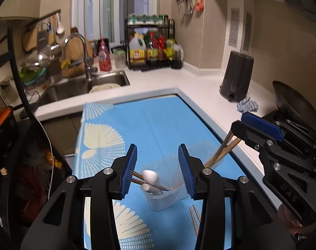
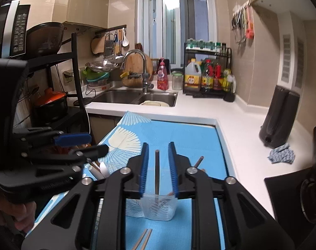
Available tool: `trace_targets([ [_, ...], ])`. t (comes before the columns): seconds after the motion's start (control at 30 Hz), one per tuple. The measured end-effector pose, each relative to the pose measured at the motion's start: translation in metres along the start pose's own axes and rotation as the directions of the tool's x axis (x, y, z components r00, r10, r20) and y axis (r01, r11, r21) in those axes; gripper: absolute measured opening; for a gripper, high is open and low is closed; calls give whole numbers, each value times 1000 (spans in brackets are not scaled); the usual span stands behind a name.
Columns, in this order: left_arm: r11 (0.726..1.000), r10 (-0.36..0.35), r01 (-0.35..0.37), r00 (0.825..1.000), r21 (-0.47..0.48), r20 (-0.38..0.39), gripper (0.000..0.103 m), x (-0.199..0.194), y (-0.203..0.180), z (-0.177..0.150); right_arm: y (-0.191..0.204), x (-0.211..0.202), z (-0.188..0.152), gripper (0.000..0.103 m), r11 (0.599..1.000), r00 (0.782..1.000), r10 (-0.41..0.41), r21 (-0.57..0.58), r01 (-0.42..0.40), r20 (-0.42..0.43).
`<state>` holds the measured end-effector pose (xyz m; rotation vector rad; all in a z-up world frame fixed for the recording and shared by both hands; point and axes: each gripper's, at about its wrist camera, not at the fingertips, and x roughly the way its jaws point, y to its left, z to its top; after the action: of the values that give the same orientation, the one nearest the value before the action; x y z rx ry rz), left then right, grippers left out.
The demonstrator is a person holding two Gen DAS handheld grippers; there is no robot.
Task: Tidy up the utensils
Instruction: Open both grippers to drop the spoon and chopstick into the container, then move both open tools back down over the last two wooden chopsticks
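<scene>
So the sorting looks mostly done here. There's a clear plastic container (image 1: 166, 195) sitting on the blue patterned mat (image 1: 153, 125), and it already has a bunch of stuff in it: a couple of white spoons (image 1: 150, 176) leaning out one side and wooden chopsticks (image 1: 222, 150) sticking up on the other.

The left gripper (image 1: 158, 170) hangs right above the spoon end with its jaws apart, and nothing is pinched between the pads, so I'd call it let go. The spoon handles just poke up between the fingers without being squeezed.

The right gripper (image 2: 159, 168) is over the chopstick end, jaws parted a bit, with one dark chopstick (image 2: 157, 170) standing upright in the gap. The pads don't seem to touch it, so I'd say it's released and resting in the container.

What's left: a loose pair of chopsticks (image 2: 144, 239) lying flat on the mat just in front of the container, near the bottom edge of both views. My guess is those go in next and that's about it.
</scene>
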<state>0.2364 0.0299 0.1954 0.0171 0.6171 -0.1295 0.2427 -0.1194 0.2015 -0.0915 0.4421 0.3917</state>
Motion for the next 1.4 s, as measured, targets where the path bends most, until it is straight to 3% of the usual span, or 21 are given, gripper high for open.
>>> trace_targets([
  [0.2,999,33,-30,991,-20,132,57,-55,-5,-11,4,-58,-1,38,1000,994,-29,9,29,106],
  [0.3,1000,25,-21,987,-23,161,66,-75,-11,-30,11,-88,-15,50,999,988,-46,7,45,144],
  [0.37,1000,22,-20,986,-17,162,76,-81,-16,-46,15,-104,-28,51,998,987,-56,0,57,152],
  [0.53,999,29,-26,987,-24,160,89,-91,-26,-94,20,-130,-70,57,996,986,-88,38,83,143],
  [0.77,997,47,-38,991,-70,122,88,-84,-30,-169,22,-138,-149,54,989,991,-118,96,112,56],
  [0.9,994,81,-74,993,-75,87,75,-74,-30,-206,21,-132,-189,31,982,994,-111,149,113,-19],
  [1.0,993,65,-60,997,-105,38,57,-64,-27,-233,23,-129,-214,19,980,993,-105,166,113,-55],
  [1.23,991,71,-69,997,-119,13,23,-59,-34,-276,31,-116,-245,17,980,987,-85,170,107,-134],
  [1.4,991,45,-44,999,-128,2,20,-56,-39,-292,36,-107,-255,18,981,982,-57,170,89,-182],
])
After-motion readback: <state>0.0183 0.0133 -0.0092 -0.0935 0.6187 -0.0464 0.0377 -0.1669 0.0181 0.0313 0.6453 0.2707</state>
